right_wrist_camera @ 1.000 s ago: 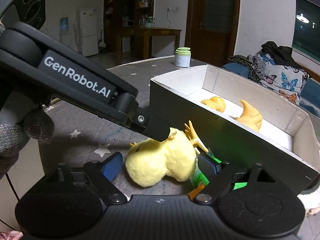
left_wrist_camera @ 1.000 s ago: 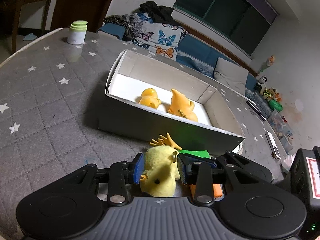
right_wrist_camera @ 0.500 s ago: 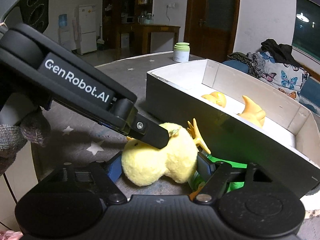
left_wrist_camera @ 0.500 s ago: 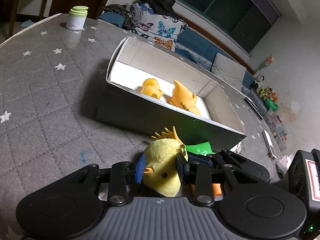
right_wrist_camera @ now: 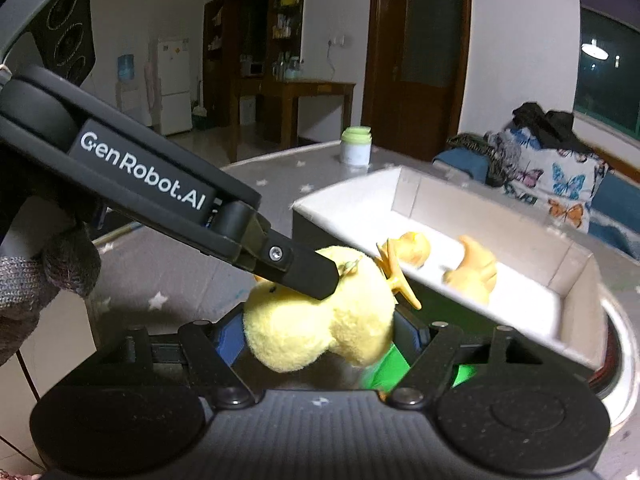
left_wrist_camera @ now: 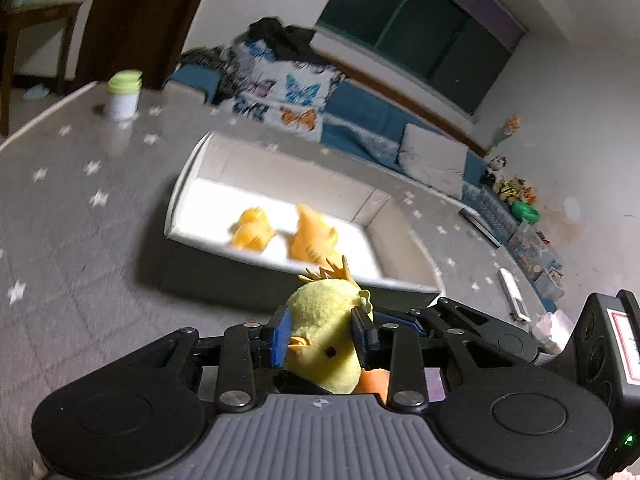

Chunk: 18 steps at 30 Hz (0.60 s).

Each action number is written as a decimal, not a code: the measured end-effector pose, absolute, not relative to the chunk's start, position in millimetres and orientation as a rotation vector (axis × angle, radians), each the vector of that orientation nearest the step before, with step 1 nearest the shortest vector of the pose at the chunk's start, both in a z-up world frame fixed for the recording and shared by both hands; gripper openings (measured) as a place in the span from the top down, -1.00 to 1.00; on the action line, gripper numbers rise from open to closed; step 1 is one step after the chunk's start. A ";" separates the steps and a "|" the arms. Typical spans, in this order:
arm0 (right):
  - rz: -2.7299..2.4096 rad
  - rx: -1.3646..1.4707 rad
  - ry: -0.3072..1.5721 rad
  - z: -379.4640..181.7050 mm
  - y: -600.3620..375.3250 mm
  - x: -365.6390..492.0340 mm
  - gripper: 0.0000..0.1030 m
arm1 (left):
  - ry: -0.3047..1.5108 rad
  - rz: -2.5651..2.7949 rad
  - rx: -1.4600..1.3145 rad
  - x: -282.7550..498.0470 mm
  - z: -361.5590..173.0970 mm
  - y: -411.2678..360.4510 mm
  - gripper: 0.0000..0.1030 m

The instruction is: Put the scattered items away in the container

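Both tools have hold of one yellow plush chick, just short of the box.

The left tool [left_wrist_camera: 320, 338] pinches the plush chick's [left_wrist_camera: 326, 330] head; its jaws have just been closing on it. The right tool [right_wrist_camera: 320, 338] clamps the fat body, its jaws having closed in too. The open white box [left_wrist_camera: 200, 168] sits at twelve o'clock on the star-print tabletop [left_wrist_camera: 72, 240], two orange toys [left_wrist_camera: 280, 232] inside.
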State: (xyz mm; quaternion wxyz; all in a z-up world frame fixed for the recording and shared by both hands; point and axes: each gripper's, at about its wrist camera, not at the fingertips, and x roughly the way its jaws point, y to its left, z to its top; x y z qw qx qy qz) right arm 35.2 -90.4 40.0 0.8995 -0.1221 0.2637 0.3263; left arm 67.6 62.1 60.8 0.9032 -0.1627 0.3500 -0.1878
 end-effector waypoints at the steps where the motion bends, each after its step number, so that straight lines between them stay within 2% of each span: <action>1: 0.670 -0.254 0.537 44.0 -93.0 35.7 -0.46 | 0.716 -0.396 -0.336 69.7 64.3 59.3 0.33; 10: 0.587 -0.305 0.502 71.4 -123.8 67.0 -0.46 | 0.698 -0.480 -0.330 119.5 83.0 16.2 0.31; 18: 0.559 -0.392 0.578 75.9 -149.8 114.4 -0.45 | 0.789 -0.529 -0.424 180.5 64.2 -8.1 0.32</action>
